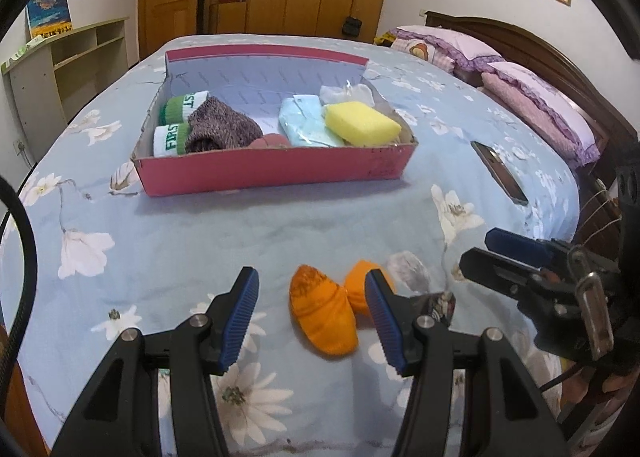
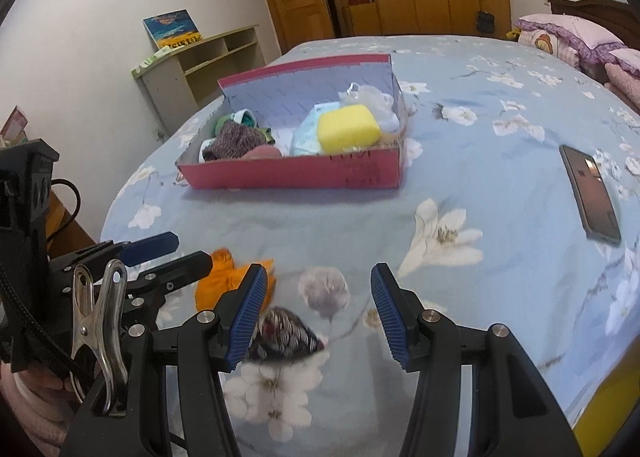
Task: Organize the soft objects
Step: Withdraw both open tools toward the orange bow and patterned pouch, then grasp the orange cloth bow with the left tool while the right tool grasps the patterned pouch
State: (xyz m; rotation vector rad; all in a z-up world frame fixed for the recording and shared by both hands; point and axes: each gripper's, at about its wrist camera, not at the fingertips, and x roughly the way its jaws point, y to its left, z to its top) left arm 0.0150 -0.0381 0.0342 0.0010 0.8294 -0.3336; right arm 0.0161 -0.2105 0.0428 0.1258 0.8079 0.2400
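A pair of orange socks [image 1: 324,313] lies on the flowered bedspread between the open fingers of my left gripper [image 1: 310,315], closer to its right finger. They also show in the right wrist view [image 2: 224,277]. A dark patterned sock [image 2: 286,335] lies next to the left finger of my open right gripper [image 2: 318,317]. A red cardboard box [image 1: 276,171] farther up the bed holds green-and-white socks [image 1: 172,125], a knitted purple sock [image 1: 222,127], a light blue packet [image 1: 306,125] and a yellow sponge [image 1: 362,123]. The box shows in the right wrist view too [image 2: 296,173].
A phone [image 1: 500,171] lies on the bed right of the box, also in the right wrist view [image 2: 592,193]. Pink pillows [image 1: 536,105] and a dark headboard are at the right. A low shelf [image 1: 64,61] stands by the left wall, wardrobes at the back.
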